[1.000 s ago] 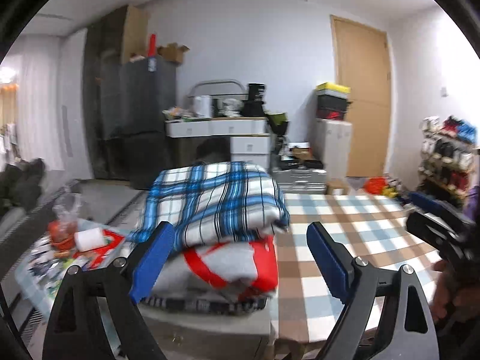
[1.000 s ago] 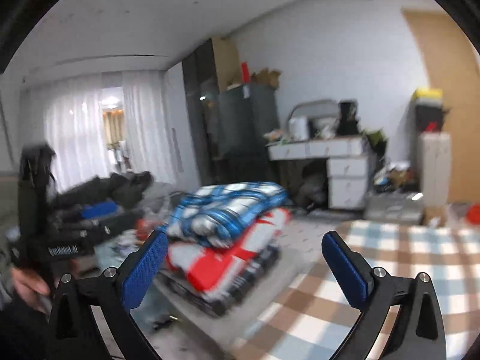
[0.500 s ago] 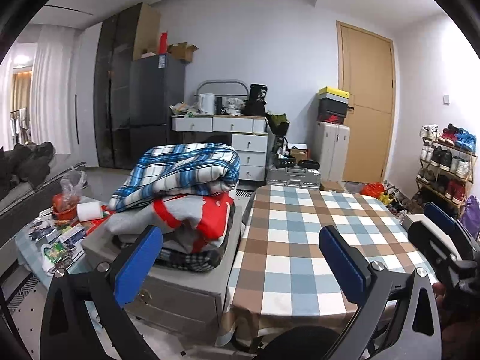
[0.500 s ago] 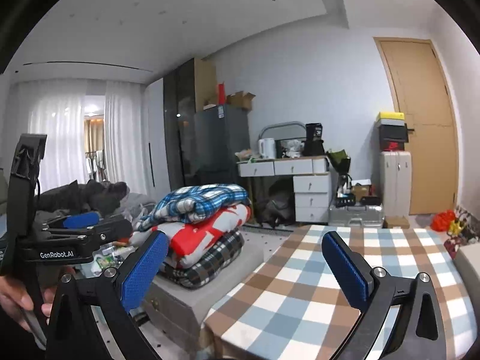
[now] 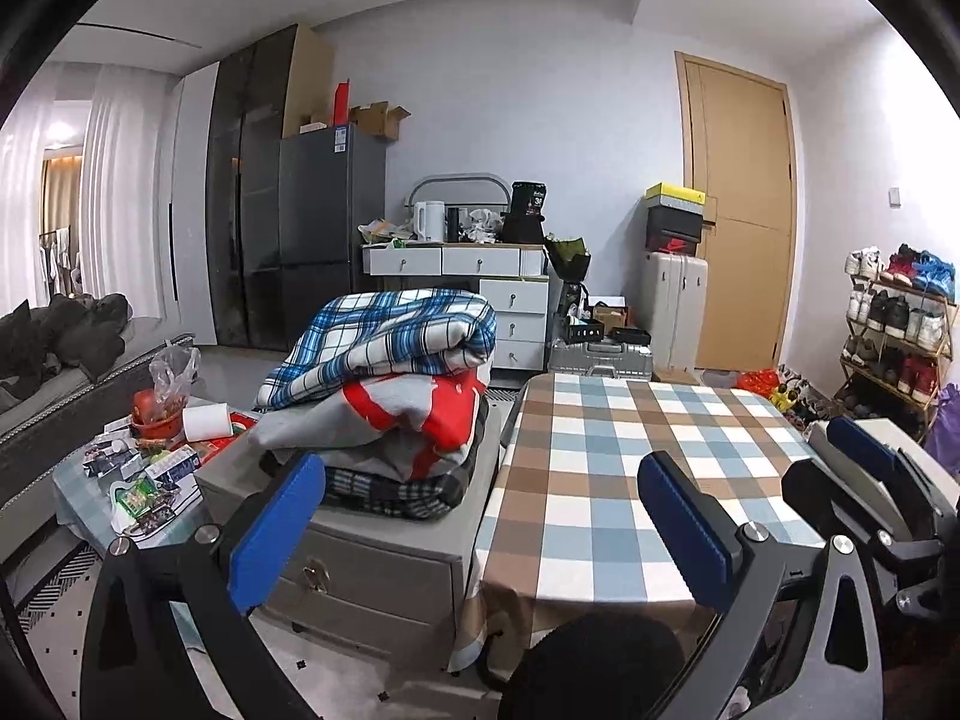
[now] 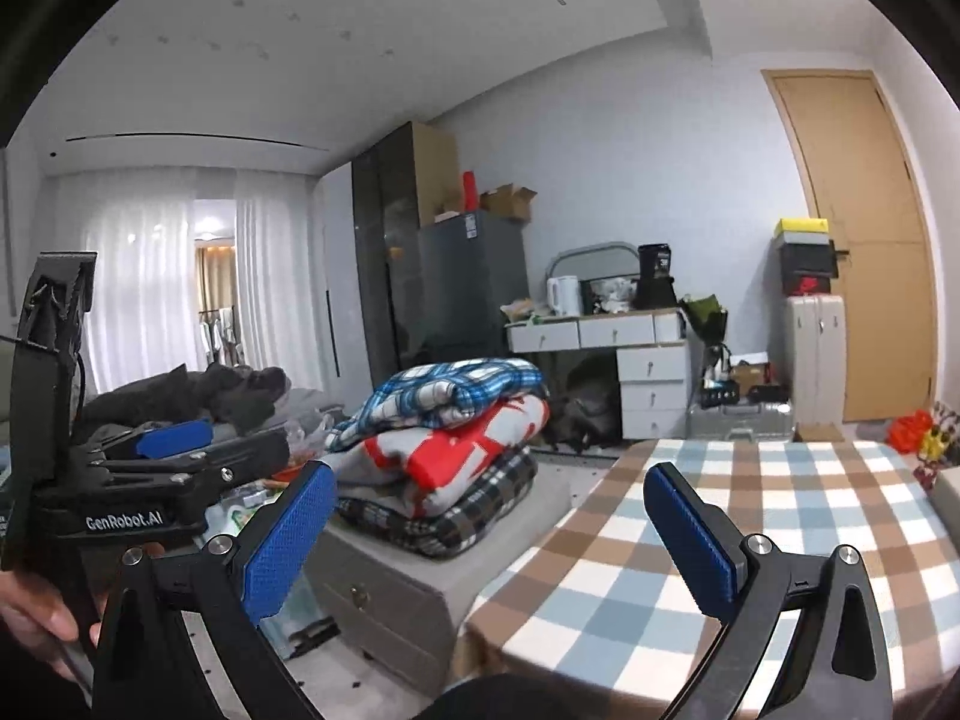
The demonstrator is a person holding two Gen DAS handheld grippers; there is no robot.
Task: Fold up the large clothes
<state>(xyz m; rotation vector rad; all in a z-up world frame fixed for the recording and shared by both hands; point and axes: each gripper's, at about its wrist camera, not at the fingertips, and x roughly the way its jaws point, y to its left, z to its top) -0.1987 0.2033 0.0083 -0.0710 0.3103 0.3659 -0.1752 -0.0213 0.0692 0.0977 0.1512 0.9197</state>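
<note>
A stack of folded clothes rests on a grey drawer cabinet (image 5: 384, 546) left of the checked table (image 5: 630, 480). On top lies a blue plaid piece (image 5: 390, 339) (image 6: 456, 390), under it a grey and red garment (image 5: 408, 414) (image 6: 462, 450), and at the bottom a dark plaid one (image 5: 390, 489) (image 6: 474, 510). My left gripper (image 5: 480, 522) is open and empty, well short of the stack. My right gripper (image 6: 489, 531) is open and empty too, over the table's near edge. From the left wrist camera, the right gripper (image 5: 864, 480) shows at the right edge.
A low table (image 5: 138, 480) with packets, a red cup and a paper roll stands left of the cabinet. A dark sofa (image 5: 54, 354) is further left. A fridge, white drawers, suitcases and a shoe rack (image 5: 894, 324) line the far side. A hand (image 6: 36, 618) holds the left gripper.
Both grippers have drawn back from the clothes stack, which now looks smaller and farther. More of the checked table and the cabinet front shows. The left jaws stand a little wider.
</note>
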